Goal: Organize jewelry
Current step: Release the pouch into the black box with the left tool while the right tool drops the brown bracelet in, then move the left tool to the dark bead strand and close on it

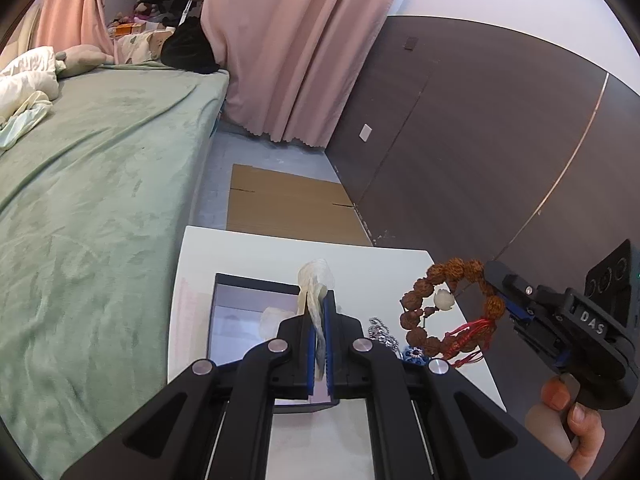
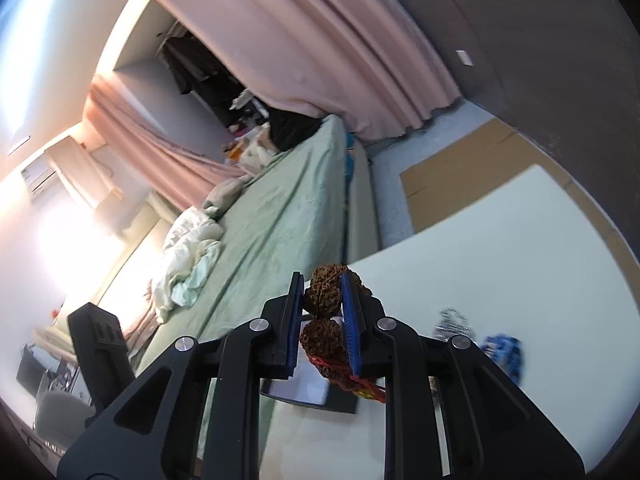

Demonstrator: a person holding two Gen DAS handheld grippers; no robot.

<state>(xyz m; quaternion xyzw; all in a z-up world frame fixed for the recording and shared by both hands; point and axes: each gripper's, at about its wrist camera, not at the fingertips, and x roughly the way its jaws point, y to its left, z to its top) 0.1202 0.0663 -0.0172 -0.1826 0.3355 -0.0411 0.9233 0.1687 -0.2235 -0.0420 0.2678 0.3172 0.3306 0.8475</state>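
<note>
My left gripper (image 1: 319, 300) is shut on a crumpled piece of white paper (image 1: 314, 280) and holds it above an open black box (image 1: 252, 316) on the white table (image 1: 280, 256). My right gripper (image 2: 322, 288) is shut on a brown bead bracelet (image 2: 322, 316) with red cord and a white bead. In the left wrist view the right gripper (image 1: 490, 276) holds the bracelet (image 1: 452, 308) in the air over the table's right edge. A silver chain (image 1: 380, 334) and a blue piece (image 1: 414, 354) lie on the table between the grippers.
A bed with a green sheet (image 1: 92, 200) runs along the left of the table. Flat cardboard (image 1: 288, 204) lies on the floor beyond the table. A dark wall panel (image 1: 480, 140) stands on the right. Pink curtains (image 1: 288, 48) hang at the back.
</note>
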